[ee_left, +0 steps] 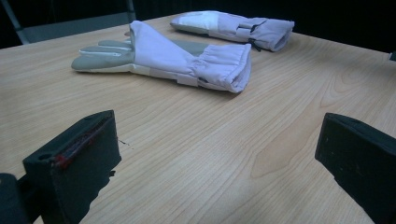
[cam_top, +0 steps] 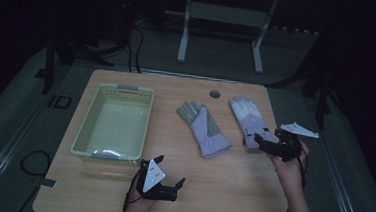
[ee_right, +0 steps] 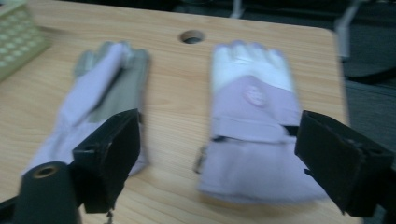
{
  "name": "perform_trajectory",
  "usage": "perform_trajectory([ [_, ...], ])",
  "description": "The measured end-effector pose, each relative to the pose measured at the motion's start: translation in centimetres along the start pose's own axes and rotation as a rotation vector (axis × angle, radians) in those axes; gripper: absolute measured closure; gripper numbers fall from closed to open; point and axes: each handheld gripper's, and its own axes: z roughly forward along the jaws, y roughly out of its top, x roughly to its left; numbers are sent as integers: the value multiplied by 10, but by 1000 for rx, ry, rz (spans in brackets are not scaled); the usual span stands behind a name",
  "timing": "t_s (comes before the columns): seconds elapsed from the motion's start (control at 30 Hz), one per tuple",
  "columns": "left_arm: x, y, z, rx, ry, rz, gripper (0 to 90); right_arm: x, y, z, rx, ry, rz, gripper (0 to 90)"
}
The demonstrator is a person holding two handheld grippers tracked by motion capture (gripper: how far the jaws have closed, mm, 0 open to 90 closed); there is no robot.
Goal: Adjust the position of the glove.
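Two gloves lie on the worktop [cam_top: 230,189], both in its right half. The right glove [cam_top: 249,121] is close to the right edge, fingers toward the far edge, cuff toward the near edge; the left glove [cam_top: 203,128] lies beside it nearer the middle, apart from it, palm side up with grey fingers. The right hand-held gripper [cam_top: 268,144] is at the right glove's cuff, its jaws spread wide to either side of the cuff in the right gripper view, not closed on it; whether they touch it I cannot tell. The left hand-held gripper [cam_top: 169,171] is near the near edge, just beside the basket's [cam_top: 85,129] near right corner, jaws wide apart with nothing between them. The basket stands in the left half
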Motion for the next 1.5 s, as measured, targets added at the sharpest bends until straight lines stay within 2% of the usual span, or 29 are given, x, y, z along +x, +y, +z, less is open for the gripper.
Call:
perform_trajectory([
  [0.17, 0, 0, 0, -2, -1, 3, 0, 15, 11, 9, 7, -2, -17, 114],
  [0.2, 0, 0, 0, -3, 0, 6, 0, 22, 16, 15, 15, 19, -29, 114],
  [0.27, 0, 0, 0, -3, 3, 8, 0, 24, 17, 16, 11, 25, -31, 114],
  [0.3, -1, 0, 0, -3, 4, 9, 0, 30, 21, 22, 23, 39, -40, 115],
  [0.37, 0, 0, 0, -4, 1, 3, 0, 36, 25, 28, 32, 66, -27, 132],
  [0.47, 0, 0, 0, -3, -7, -4, 0, 41, 27, 32, 40, 71, -32, 137],
  [0.53, 0, 0, 0, -2, -11, -2, 0, 49, 29, 39, 48, 94, -32, 139],
  [0.6, 1, 0, 0, -1, -13, -5, 0, 55, 30, 45, 50, 98, -39, 152],
  [0.63, 1, 0, 0, -2, -13, -6, 0, 57, 30, 48, 55, 116, -47, 157],
  [0.77, 0, 0, 0, -2, -15, 0, 0, 69, 31, 58, 57, 119, -74, 179],
  [0.9, 0, 0, 0, -2, -15, -1, 0, 80, 33, 68, 65, 148, -95, 215],
  [1.23, 1, 0, 0, 0, -30, -2, 0, 101, 35, 97, 100, 157, -127, 235],
  [1.33, 0, 0, 0, 1, -33, 4, 0, 108, 34, 111, 125, 135, -133, 309],
  [1.47, 0, 0, 0, 4, -36, 7, 0, 112, 32, 124, 148, 150, -135, 337],
  [1.5, 0, 0, 0, 3, -36, 3, 0, 114, 31, 126, 152, 134, -139, 350],
])
